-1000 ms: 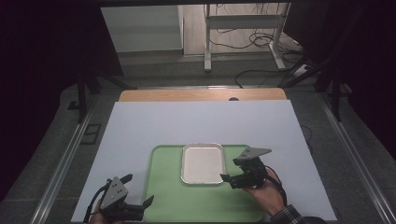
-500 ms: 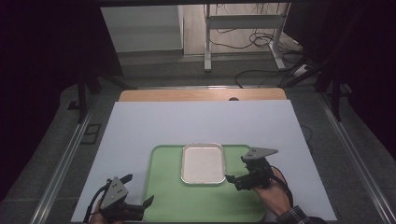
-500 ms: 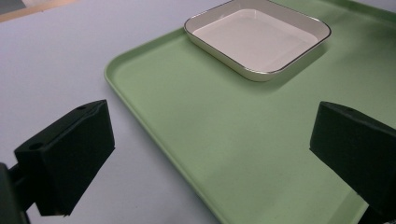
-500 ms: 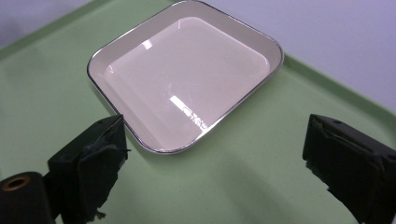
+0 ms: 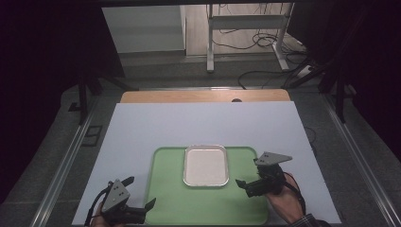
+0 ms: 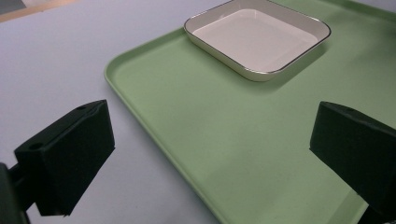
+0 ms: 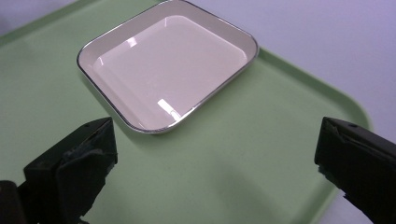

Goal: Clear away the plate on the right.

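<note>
A white rectangular dish [image 5: 206, 165] rests on the far middle of a green tray [image 5: 170, 198]. My right gripper [image 5: 247, 176] hovers over the tray just right of the dish, apart from it. Its jaws have just been opening and stand open with nothing between them. In the right gripper view the dish [image 7: 168, 60] lies ahead of my gripper [image 7: 215, 163] on the tray [image 7: 243, 154]. My left gripper [image 5: 141, 191] is open at the tray's near left corner. In the left gripper view my gripper [image 6: 212, 149] straddles the rim of the tray [image 6: 233, 140], with the dish [image 6: 257, 39] far ahead.
The tray lies on a white table top [image 5: 203, 123] with a wooden strip [image 5: 203, 96] along its far edge. Beyond it are a grey floor, cables [image 5: 265, 75] and metal stand legs [image 5: 210, 47]. Dark frame rails run along both sides.
My right gripper has drawn back to the right, away from the dish's edge, and its jaws have spread wider. The dish, tray and left gripper have not moved.
</note>
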Demonstrator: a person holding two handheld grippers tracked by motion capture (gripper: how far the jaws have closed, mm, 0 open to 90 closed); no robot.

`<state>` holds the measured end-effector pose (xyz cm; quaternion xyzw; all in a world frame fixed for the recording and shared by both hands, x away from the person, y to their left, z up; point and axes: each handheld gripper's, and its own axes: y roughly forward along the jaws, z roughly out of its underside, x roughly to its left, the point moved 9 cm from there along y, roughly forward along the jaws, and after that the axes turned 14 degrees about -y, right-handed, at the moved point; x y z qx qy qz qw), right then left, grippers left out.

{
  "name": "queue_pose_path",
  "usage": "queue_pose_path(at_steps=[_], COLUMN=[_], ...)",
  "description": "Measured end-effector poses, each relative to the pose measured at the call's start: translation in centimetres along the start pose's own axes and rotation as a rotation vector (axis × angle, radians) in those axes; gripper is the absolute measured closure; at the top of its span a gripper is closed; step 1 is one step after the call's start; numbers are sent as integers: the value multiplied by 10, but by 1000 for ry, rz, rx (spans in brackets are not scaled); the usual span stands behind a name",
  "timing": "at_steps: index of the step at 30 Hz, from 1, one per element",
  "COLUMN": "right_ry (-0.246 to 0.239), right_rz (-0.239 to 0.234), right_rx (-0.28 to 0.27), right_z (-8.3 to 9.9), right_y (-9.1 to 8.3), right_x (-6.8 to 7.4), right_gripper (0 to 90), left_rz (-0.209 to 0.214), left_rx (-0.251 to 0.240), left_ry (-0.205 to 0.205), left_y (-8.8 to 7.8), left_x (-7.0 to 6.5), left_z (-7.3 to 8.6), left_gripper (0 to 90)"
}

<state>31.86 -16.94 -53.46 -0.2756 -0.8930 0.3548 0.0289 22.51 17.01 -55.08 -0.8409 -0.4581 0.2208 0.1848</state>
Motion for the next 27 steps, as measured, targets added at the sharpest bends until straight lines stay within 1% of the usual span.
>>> queue_pose_path(at_steps=[3,7,12,22,24,27], right_ry=[7,2,5,24,32,50], right_rz=[7,28,49,63,62,68], right_rx=[-8,-16,-14,0,4,-3], right_z=[4,8,15,31,35,36], right_y=[-6,-14,-21,-32,-34,-35], right_x=[-2,-5,-7,-10,-10,-12], right_gripper=[0,0,0,0,0,0], left_rz=[0,1,1,2,3,2], left_rx=[0,0,0,2,2,3], left_ry=[0,0,1,8,7,10], left_y=[0,0,0,0,0,1], left_x=[0,0,-1,-1,-1,-1], left_z=[0,0,0,0,0,0], left_gripper=[0,0,0,0,0,0])
